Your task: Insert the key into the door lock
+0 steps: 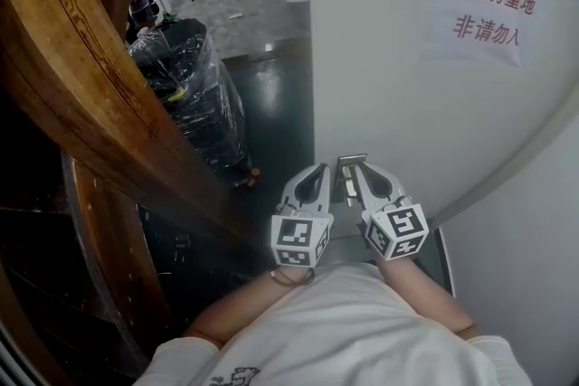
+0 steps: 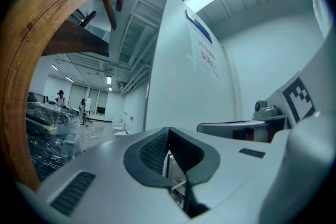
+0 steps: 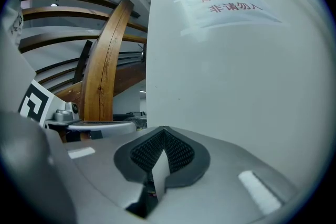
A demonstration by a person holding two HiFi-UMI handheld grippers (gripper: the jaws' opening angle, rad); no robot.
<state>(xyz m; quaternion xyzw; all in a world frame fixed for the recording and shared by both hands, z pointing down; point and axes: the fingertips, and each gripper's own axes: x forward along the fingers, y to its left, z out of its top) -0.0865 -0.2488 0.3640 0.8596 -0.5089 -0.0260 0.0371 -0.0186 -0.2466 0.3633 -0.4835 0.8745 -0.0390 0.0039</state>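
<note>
Key isn't clearly visible: left tongs (image 1: 318,172) and right tongs (image 1: 366,169) are both pinched closed, with only a pale strip (image 3: 156,169) between the right pads (image 3: 177,152) that may be it. A metal lock plate (image 1: 349,181) on the door (image 1: 389,104) sits just ahead, between the two tips. I'd confirm the blade's orientation, line up square to the plate, then push straight without twisting.
</note>
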